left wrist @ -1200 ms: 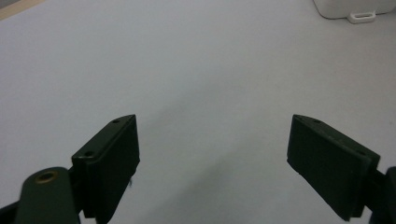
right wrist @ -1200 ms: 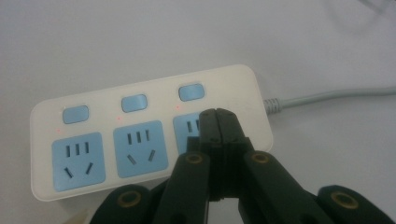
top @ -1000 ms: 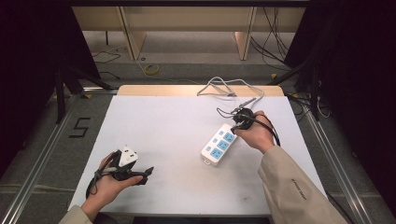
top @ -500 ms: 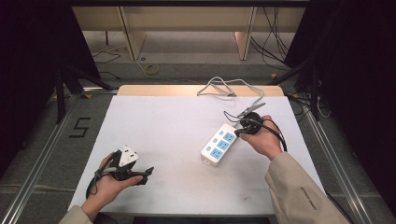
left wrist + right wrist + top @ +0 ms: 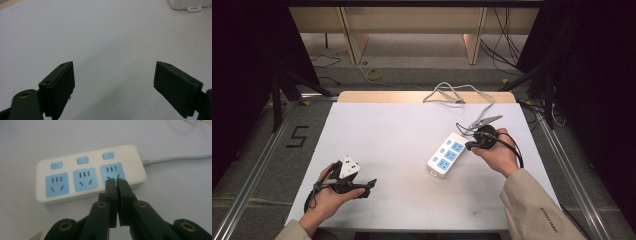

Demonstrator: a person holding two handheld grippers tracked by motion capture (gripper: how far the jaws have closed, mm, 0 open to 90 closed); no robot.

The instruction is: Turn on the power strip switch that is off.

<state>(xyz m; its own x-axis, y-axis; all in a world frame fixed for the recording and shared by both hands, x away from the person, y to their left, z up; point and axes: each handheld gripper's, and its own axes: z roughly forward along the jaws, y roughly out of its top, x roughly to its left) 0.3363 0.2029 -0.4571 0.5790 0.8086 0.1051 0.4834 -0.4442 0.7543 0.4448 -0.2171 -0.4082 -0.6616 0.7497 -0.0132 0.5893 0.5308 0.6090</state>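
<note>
White worktop (image 5: 392,140) with a wooden strip along its far edge; grey floor beyond, carrying a yellow cable coil (image 5: 373,74) and a painted "5" (image 5: 297,136) at left.

Right tongs (image 5: 117,181) closed; left tongs (image 5: 113,87) wide apart.

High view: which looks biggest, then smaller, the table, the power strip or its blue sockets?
1. table
2. power strip
3. one blue socket; all three sockets look about alike.
</note>
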